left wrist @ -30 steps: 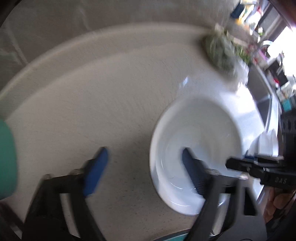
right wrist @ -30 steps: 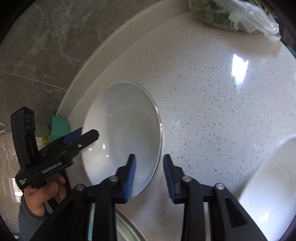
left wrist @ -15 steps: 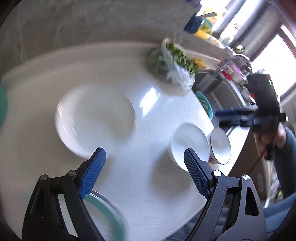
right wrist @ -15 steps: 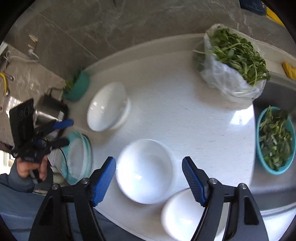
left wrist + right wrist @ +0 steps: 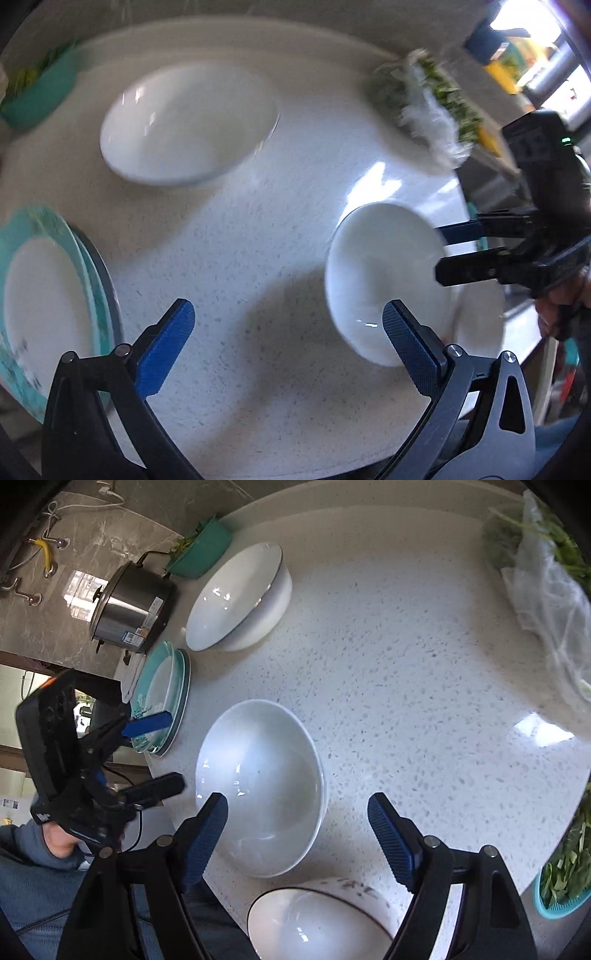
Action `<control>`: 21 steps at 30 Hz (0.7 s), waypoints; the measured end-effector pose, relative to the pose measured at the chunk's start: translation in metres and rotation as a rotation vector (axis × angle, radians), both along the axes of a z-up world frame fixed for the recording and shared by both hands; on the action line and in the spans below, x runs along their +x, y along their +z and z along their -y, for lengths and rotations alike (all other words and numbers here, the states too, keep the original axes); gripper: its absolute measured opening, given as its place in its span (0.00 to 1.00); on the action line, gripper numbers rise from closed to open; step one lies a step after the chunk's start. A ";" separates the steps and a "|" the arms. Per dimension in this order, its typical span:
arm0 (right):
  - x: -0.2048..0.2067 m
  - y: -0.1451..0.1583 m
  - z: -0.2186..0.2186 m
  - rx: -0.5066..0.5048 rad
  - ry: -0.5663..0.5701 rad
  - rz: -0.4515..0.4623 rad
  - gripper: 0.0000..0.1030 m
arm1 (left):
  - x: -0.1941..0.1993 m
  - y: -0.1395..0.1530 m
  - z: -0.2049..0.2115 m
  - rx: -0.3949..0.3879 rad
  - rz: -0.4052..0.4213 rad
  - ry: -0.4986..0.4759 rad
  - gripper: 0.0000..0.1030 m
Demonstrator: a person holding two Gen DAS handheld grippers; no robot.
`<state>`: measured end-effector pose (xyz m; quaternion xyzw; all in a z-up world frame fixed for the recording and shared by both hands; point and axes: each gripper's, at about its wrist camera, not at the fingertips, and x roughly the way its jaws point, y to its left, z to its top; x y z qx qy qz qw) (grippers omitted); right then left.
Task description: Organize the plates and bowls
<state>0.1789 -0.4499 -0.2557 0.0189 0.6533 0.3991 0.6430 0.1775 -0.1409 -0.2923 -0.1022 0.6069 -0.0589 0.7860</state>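
A large white bowl (image 5: 240, 598) (image 5: 184, 125) sits at the back of the speckled counter (image 5: 406, 686). A medium white bowl (image 5: 258, 797) (image 5: 384, 273) sits near the front edge, and a third white bowl (image 5: 317, 923) with a dark rim and speckles lies just in front of it. Stacked teal-rimmed plates (image 5: 162, 701) (image 5: 40, 310) lie at the counter's left edge. My right gripper (image 5: 299, 834) is open and empty over the medium bowl's near side. My left gripper (image 5: 284, 347) is open and empty above bare counter, between the plates and the medium bowl.
A steel pot (image 5: 129, 609) and a teal basket (image 5: 199, 554) stand at the back left. A plastic bag of greens (image 5: 546, 572) lies at the back right. A teal colander of greens (image 5: 565, 878) sits at the right edge.
Both grippers have come back down toward the counter. The right gripper now hovers close over the medium bowl, and the left has swung so the plates show at its left.
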 end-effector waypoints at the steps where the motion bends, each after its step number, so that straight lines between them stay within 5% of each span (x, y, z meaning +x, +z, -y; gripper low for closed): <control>1: 0.002 -0.003 0.000 -0.002 0.004 -0.008 0.78 | -0.001 -0.006 0.003 -0.001 -0.007 0.016 1.00; 7: 0.006 -0.021 0.004 -0.040 0.021 -0.048 0.69 | 0.001 -0.028 0.015 0.039 -0.034 0.049 0.95; 10: 0.007 -0.026 -0.004 -0.047 0.017 -0.062 0.63 | 0.006 -0.042 0.019 0.030 -0.052 0.041 0.62; 15: 0.003 -0.034 -0.010 -0.065 0.036 -0.083 0.38 | 0.012 -0.049 0.022 -0.027 -0.038 0.021 0.38; 21: 0.001 -0.036 -0.010 -0.033 0.016 -0.103 0.19 | 0.016 -0.049 0.031 -0.071 -0.043 0.001 0.21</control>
